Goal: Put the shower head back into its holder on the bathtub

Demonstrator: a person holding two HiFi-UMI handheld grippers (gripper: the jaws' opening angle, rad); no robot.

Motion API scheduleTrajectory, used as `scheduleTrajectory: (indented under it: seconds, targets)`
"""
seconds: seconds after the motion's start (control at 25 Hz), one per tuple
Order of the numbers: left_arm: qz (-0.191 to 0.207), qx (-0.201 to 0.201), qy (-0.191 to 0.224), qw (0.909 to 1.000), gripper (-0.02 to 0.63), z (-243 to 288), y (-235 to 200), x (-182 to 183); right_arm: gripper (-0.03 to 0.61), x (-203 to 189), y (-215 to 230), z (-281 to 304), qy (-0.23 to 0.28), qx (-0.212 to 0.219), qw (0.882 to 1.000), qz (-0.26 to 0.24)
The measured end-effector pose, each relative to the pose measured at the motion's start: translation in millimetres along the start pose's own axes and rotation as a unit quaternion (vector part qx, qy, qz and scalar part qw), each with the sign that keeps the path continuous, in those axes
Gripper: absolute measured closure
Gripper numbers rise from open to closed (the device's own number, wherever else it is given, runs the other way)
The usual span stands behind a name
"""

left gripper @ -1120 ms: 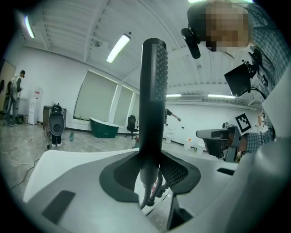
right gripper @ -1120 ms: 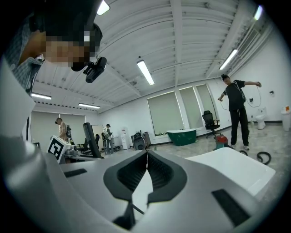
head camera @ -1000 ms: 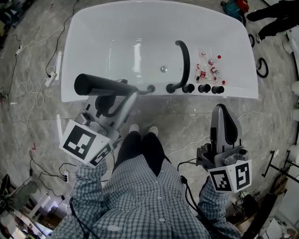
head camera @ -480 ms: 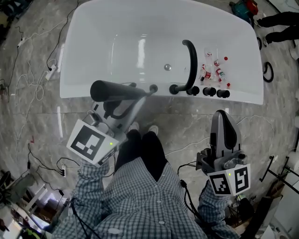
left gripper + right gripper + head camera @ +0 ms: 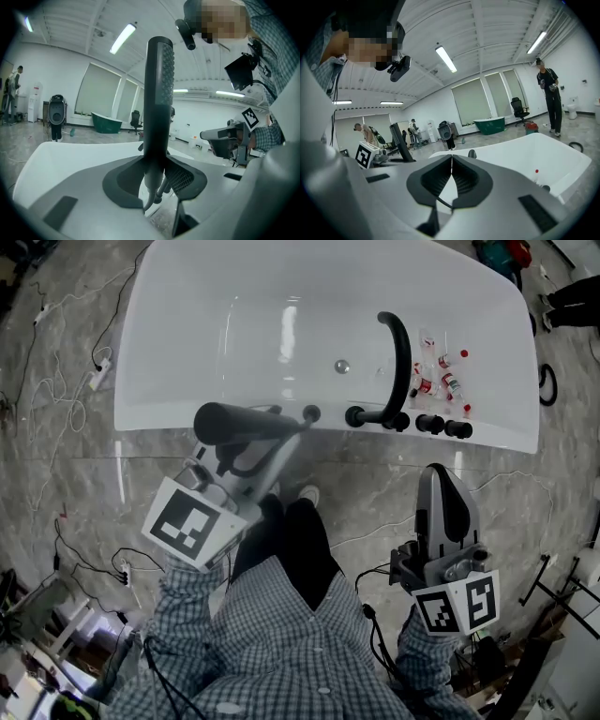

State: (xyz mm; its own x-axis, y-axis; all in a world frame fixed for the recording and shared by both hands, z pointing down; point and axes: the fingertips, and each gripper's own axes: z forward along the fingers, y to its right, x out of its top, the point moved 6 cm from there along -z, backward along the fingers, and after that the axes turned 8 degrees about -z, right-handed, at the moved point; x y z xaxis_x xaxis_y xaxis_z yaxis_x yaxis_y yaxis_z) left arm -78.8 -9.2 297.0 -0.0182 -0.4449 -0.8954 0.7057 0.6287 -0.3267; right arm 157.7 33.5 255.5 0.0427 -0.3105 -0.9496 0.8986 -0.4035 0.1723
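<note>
My left gripper (image 5: 251,448) is shut on the black shower head (image 5: 239,421), which lies level over the tub's near rim. Its thin end reaches almost to the small round holder (image 5: 311,413) on the rim; I cannot tell whether they touch. In the left gripper view the shower head (image 5: 159,93) stands upright between the jaws of the left gripper (image 5: 157,176), with a silver hose (image 5: 149,199) leaving its lower end. My right gripper (image 5: 441,507) hangs shut and empty over the floor, below the black knobs (image 5: 431,424). Its jaws meet in the right gripper view, right gripper (image 5: 451,180).
The white bathtub (image 5: 187,343) fills the top of the head view. A black arched faucet (image 5: 398,352) stands right of the holder, and several small bottles (image 5: 441,371) lie on the deck beside it. Cables (image 5: 56,399) trail on the marble floor. People stand far off (image 5: 548,93).
The left gripper has carried the shower head to the right along the rim, nearer the holder. The right gripper has stayed shut in about the same place.
</note>
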Motion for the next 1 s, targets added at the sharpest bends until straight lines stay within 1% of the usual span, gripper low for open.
scheduleTrajectory:
  seconds: [0.16, 0.32, 0.48, 0.6, 0.8, 1.0]
  targets:
    - [-0.002, -0.003, 0.000, 1.0000, 0.485, 7, -6, -13, 0.563, -14, 1, 3, -0.009, -0.005, 1.000, 0.007]
    - [-0.003, 0.011, -0.001, 0.9999, 0.485, 24, -17, -19, 0.563, -27, 6, 14, -0.018, -0.008, 1.000, 0.019]
    - [-0.006, 0.010, -0.002, 0.9999, 0.485, 36, -26, -30, 0.563, -40, 8, 22, -0.028, -0.015, 0.999, 0.027]
    - [-0.013, 0.005, -0.009, 0.9999, 0.485, 44, -33, -40, 0.563, -49, 11, 26, -0.033, -0.025, 0.998, 0.036]
    - [-0.007, 0.004, -0.023, 0.9997, 0.485, 57, -44, -55, 0.563, -62, 21, 27, -0.032, -0.053, 0.997, 0.051]
    - [-0.008, -0.007, -0.032, 0.9994, 0.485, 73, -52, -72, 0.563, -77, 33, 28, -0.040, -0.068, 0.995, 0.056]
